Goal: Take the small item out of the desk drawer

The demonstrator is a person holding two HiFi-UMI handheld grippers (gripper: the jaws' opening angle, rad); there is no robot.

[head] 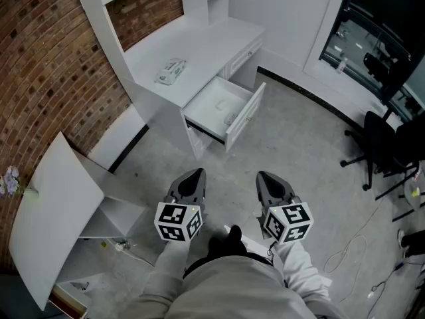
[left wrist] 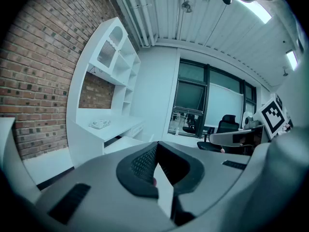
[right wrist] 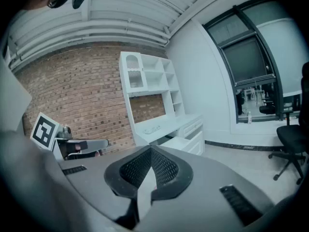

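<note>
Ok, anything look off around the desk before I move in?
Yes: a large white panel leans askew beside the desk, by the brick wall, as if detached. The drawer stands open with a small item inside. A loose cable trails across the floor on the right.

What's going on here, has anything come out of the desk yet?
A person stands back from the white desk, holding the left tool and the right tool out in front. Both tools are shut and empty. The drawer is pulled open, and a small pale item lies inside near its front panel. Neither tool is near it, so nothing has been taken out yet. A packet lies on the desk top.
</note>
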